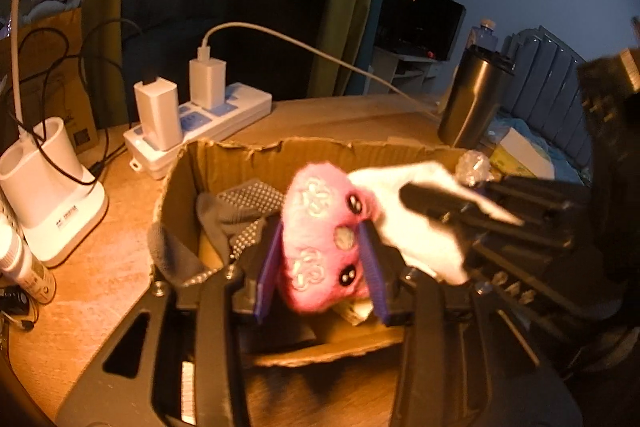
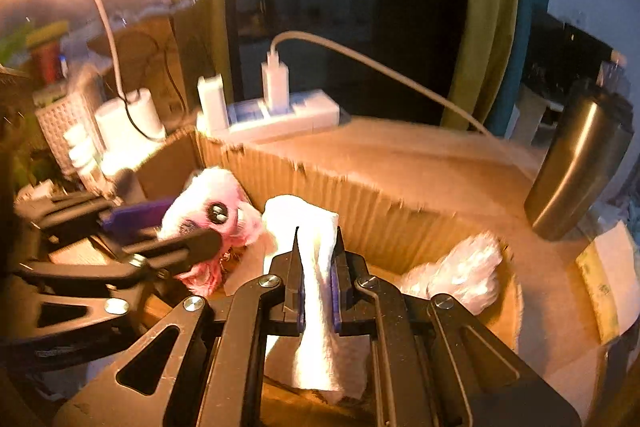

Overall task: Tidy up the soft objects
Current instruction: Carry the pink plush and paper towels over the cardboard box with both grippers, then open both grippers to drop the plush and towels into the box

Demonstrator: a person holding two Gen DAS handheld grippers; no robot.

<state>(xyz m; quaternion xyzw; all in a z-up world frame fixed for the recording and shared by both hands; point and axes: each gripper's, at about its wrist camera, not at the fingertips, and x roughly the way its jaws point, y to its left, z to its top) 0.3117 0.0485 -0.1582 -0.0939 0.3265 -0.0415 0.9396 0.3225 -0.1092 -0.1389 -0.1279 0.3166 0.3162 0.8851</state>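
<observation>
The left wrist view shows the left gripper (image 1: 324,259) with its purple pads pinching a fluffy pink plush toy with black bead eyes (image 1: 320,247) over an open brown cardboard box (image 1: 240,155); only this view shows the grey dotted fabric pieces (image 1: 236,211) lying inside the box, ahead and to the left of those fingers. The right wrist view alone shows the right gripper (image 2: 318,267) pressed together on a folded white cloth (image 2: 316,267), which hangs down between and below its fingers. In that view the pink toy (image 2: 212,203) sits just left of the cloth, the two nearly touching.

The box's torn corrugated far wall stands directly ahead of both grippers, and a crumpled clear plastic wad (image 2: 460,271) lies at the right gripper's right, by the box's edge. The two grippers crowd together above the box opening.

Beyond the far wall sit a white power strip with two white chargers (image 1: 200,119) and, further right, a dark metal tumbler (image 2: 580,163). A white cup-shaped stand (image 1: 52,187) is well to the left of the left gripper, on the wooden tabletop (image 1: 100,287).
</observation>
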